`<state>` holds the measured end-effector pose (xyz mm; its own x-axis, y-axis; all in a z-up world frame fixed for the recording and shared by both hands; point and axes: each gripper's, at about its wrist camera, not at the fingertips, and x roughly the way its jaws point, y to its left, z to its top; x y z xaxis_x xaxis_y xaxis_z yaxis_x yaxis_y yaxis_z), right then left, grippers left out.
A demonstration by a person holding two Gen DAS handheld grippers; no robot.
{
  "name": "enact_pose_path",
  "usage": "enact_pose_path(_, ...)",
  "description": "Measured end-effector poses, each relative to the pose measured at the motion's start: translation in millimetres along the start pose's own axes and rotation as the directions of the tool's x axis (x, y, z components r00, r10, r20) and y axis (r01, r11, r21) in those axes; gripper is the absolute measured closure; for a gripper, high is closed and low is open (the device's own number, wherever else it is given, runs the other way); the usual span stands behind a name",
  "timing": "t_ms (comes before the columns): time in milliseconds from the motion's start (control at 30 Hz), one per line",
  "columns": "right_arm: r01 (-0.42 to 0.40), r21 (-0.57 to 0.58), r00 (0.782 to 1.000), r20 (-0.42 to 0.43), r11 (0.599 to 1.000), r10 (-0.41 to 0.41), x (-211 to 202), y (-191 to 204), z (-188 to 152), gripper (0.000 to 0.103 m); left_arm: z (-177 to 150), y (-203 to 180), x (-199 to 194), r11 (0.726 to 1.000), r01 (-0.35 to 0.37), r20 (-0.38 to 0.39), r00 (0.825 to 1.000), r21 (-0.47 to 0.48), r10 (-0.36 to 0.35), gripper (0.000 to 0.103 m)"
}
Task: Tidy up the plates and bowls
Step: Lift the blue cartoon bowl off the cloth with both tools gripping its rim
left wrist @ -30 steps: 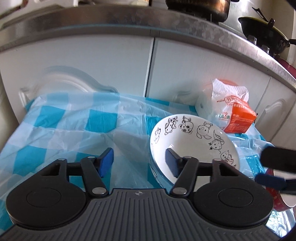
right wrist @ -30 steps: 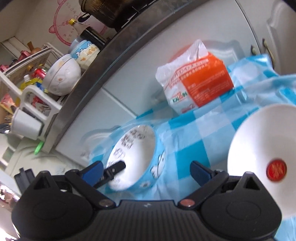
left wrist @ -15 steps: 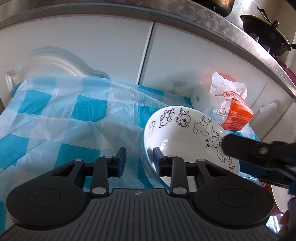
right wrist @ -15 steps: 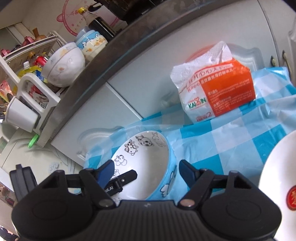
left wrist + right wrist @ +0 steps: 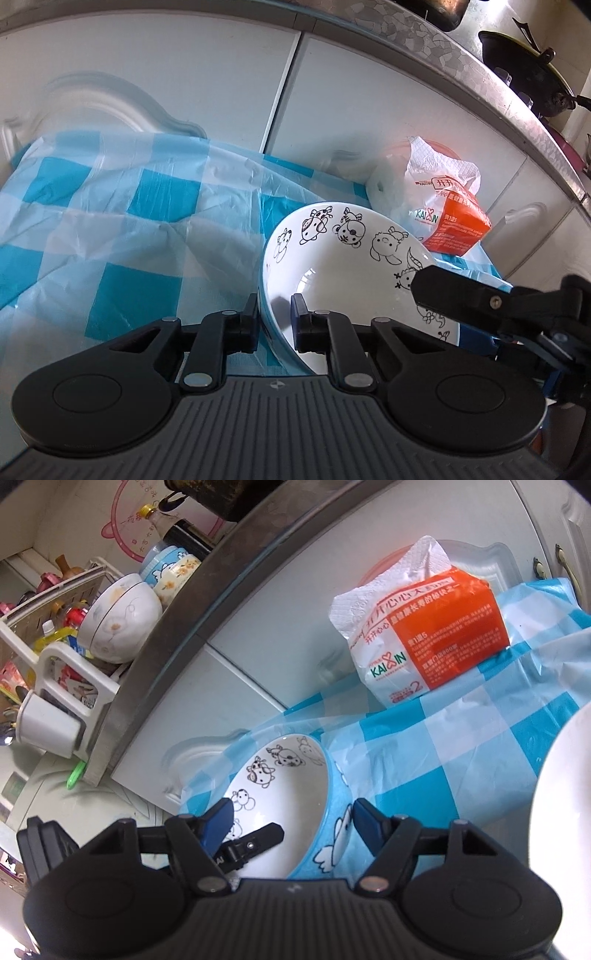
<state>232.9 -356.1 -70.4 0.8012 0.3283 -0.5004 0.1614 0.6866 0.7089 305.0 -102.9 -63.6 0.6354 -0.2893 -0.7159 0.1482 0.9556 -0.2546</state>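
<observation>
Left gripper (image 5: 273, 325) pinches the cartoon bowl (image 5: 354, 266) at its near rim, lower centre, while the right gripper (image 5: 291, 823) has just been narrowing and straddles its wall (contact unclear), so a steady two-handed lift looks next.

The white plate with a red mark (image 5: 565, 830), right of the cartoon-printed blue bowl (image 5: 295, 812), is cut off by the frame's edge.
</observation>
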Motion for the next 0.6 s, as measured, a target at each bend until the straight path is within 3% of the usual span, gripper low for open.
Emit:
enact_pose_path(267,-0.012,0.007,1.0,0.006,1.0,0.012,-16,6,-10,0.03,-8,0,-22,1.0,0.013,0.0,1.0,0.002,-0.013,0.089)
enact_pose_path(600,-0.043,0.04,0.999,0.021,0.998,0.042,-56,16,-30,0.03,-24,-9,-76,0.999,0.046,0.029,0.998,0.025,-0.047,0.089)
